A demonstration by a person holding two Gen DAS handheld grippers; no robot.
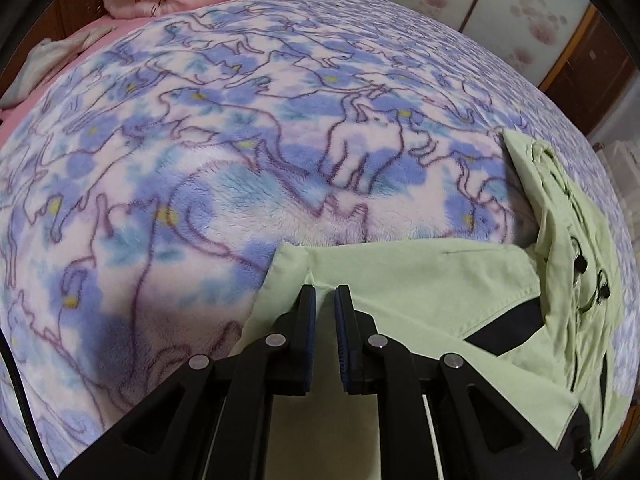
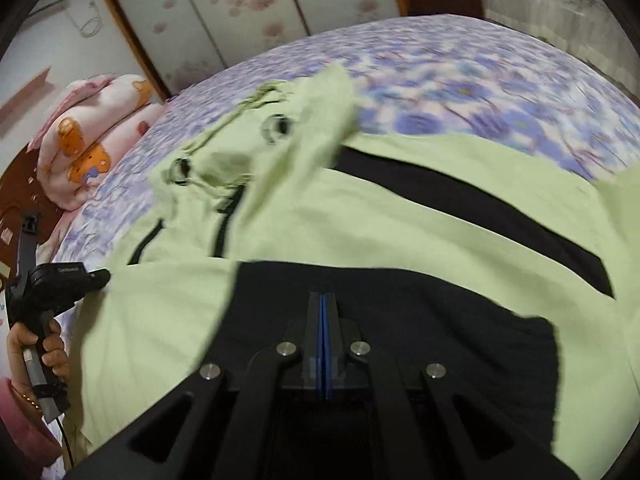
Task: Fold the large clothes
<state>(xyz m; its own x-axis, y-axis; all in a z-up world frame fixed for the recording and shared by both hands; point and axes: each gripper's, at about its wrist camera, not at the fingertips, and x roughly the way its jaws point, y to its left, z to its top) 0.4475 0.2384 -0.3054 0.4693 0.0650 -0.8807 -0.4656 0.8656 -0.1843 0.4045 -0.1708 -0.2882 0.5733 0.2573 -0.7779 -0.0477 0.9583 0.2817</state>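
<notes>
We work on a pale green jacket (image 2: 280,232) with black panels, spread on the floral fleece blanket (image 1: 200,184) covering the bed. Our left gripper (image 1: 325,292) hovers above the jacket's left edge with a narrow gap between its jaws and nothing in them, positioned to take that edge. Our right gripper (image 2: 323,300) has its pads pressed together over the black panel (image 2: 400,320); we cannot tell whether fabric is pinched between them. The hood (image 2: 256,140) lies bunched toward the folded quilt (image 2: 92,136), clear of the fold line.
</notes>
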